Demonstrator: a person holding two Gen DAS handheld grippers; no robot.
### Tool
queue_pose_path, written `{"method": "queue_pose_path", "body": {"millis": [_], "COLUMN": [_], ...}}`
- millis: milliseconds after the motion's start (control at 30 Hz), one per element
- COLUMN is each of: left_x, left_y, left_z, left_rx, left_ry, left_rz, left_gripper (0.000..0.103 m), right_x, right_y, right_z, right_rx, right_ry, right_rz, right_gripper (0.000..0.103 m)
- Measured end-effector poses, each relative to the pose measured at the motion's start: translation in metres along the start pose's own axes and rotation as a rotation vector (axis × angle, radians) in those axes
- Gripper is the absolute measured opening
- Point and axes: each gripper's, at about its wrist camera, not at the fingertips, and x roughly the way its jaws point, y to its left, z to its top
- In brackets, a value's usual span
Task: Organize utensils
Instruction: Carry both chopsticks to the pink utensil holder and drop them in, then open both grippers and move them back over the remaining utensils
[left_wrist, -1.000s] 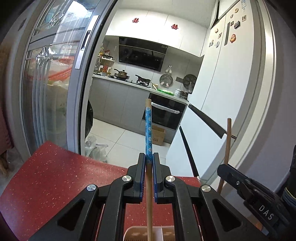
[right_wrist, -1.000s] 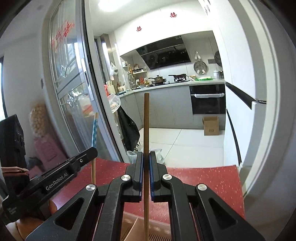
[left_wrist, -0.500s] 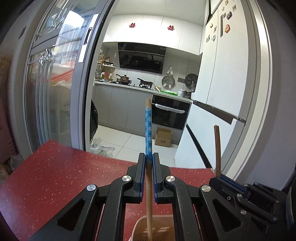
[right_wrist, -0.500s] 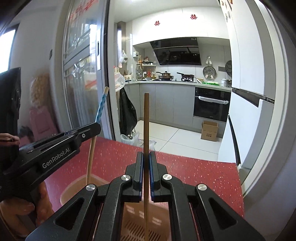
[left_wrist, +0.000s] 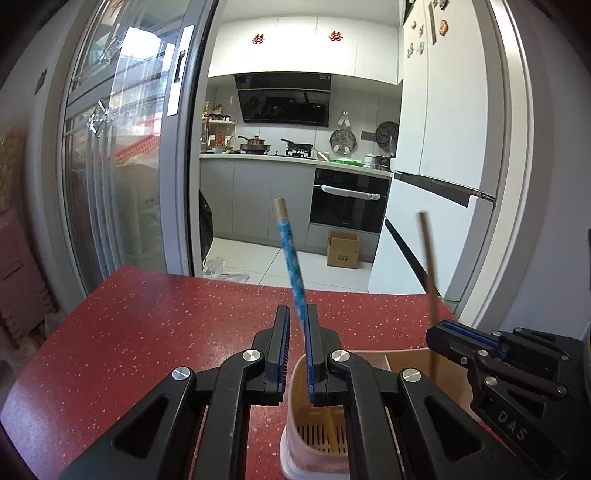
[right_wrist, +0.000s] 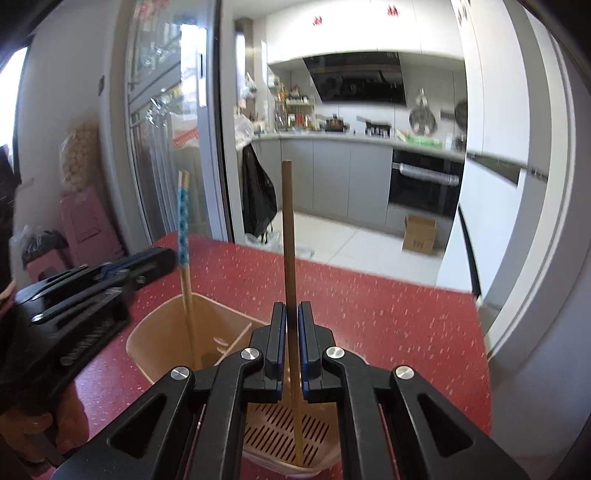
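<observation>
Now I am seeing both chopsticks lowered into the holder: left fingers standing apart, blue chopstick leaning free; right fingers opening around the brown chopstick.

The left gripper points forward and somewhat downward, its two fingers reaching in from 6 o'clock with a narrow gap between the jaws. The blue-patterned chopstick leans only on the pad at the 3 o'clock side and tips its top toward 11 o'clock. The right gripper is pitched down in the same way, and its jaws are opening, with the brown chopstick upright between them and a sliver of space on either side. From the right wrist the left gripper comes in at 9 o'clock, and from the left wrist the right gripper sits at 4 o'clock.
</observation>
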Motion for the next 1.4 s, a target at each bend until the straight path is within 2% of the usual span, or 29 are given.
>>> {"method": "queue_pose_path", "body": {"millis": [67, 100, 267, 367, 533, 667, 900, 1133, 1400], "left_x": [-0.009, -0.012, -0.04, -0.059, -0.09, -0.117, -0.154, -0.168, -0.173], "left_y": [0.003, 0.004, 0.007, 0.009, 0.016, 0.027, 0.035, 0.039, 0.04], "left_z": [0.001, 0.002, 0.001, -0.006, -0.03, -0.059, -0.11, -0.146, -0.177], "left_rx": [-0.009, -0.009, 0.016, 0.018, 0.044, 0.033, 0.028, -0.02, -0.053], "left_ry": [0.0, 0.001, 0.028, 0.064, 0.173, 0.265, 0.353, 0.415, 0.476], "left_rz": [0.007, 0.009, 0.027, 0.022, 0.038, 0.028, 0.031, 0.014, -0.007], "left_gripper": [0.036, 0.036, 0.036, 0.036, 0.036, 0.036, 0.036, 0.036, 0.036], "right_x": [0.001, -0.001, -0.023, -0.042, -0.08, -0.101, -0.127, -0.143, -0.145], "right_y": [-0.006, -0.01, -0.021, -0.021, -0.015, -0.011, -0.004, 0.001, 0.009], "right_z": [0.001, 0.002, 0.004, 0.002, -0.017, -0.044, -0.099, -0.159, -0.198], "right_rx": [0.036, 0.061, 0.146, 0.178, 0.22, 0.289, 0.398, 0.52, 0.609], "right_ry": [0.022, 0.026, 0.021, 0.024, 0.078, 0.143, 0.284, 0.418, 0.527], "right_rz": [0.004, 0.003, 0.018, 0.033, 0.06, 0.093, 0.137, 0.188, 0.233], "right_gripper": [0.031, 0.045, 0.049, 0.058, 0.074, 0.076, 0.076, 0.076, 0.076]}}
